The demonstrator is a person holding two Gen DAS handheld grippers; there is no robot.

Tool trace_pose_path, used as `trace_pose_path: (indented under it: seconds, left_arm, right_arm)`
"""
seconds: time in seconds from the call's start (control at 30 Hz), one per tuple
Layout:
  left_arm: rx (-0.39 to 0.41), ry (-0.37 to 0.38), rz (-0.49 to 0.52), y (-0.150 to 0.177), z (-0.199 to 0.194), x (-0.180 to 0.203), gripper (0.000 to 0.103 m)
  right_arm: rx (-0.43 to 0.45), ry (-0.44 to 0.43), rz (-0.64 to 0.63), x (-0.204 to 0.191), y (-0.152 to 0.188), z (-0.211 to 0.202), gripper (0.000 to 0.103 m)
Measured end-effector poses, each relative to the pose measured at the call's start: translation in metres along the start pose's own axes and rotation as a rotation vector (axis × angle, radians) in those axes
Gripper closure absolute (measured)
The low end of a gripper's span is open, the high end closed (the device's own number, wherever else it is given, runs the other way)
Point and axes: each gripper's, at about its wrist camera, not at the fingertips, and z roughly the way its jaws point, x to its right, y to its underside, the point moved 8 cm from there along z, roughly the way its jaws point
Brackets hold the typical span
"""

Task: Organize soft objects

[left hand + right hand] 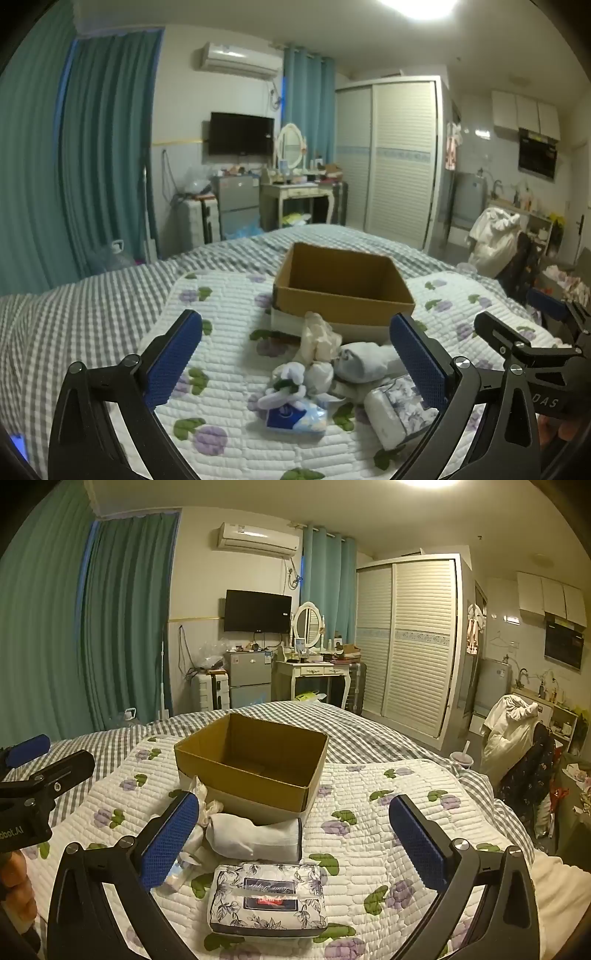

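- My left gripper (295, 369) hangs with its blue-padded fingers (173, 360) spread wide and grasping nothing; my right gripper (295, 843) hangs just the same, released and empty.
- The soft things lie in a heap on the white quilted bedspread with purple flowers (388, 786), just before the near wall of the open brown cardboard box (255, 760), which looks empty and sits toward the far edge of the quilt.
- Between my right fingers sit the flower-printed pack of tissues (267, 901) and, beyond it, the rolled white sock (255, 836), touching the box.
- Between my left fingers I see a crumpled cream cloth (317, 338), a rolled grey sock (360, 362), a small white-and-blue plush toy (290, 382) and a blue-and-white tissue packet (295, 417).
- I judge the main risk is the crowding: closing on one piece may pinch a neighbour too, and the extra could drop off on the way to the box.
- The tissue pack is slick and squashy; a shallow grip could let it slip.
- The quilt is soft, so pressing down may snag its fabric.
- My two grippers are near each other; reaching together into the heap could make them collide.
- The box's near wall stands between heap and interior; anything must clear it.
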Motion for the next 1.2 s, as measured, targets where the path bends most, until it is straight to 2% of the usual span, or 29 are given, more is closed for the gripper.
trace_pose_path:
  seconds: [1.2]
  left_arm:
    - [-0.008, 0.002, -0.003, 0.0030, 0.0031, 0.0001, 0.000]
  right_arm:
    - [-0.013, 0.001, -0.008, -0.0029, 0.0033, 0.0011, 0.000]
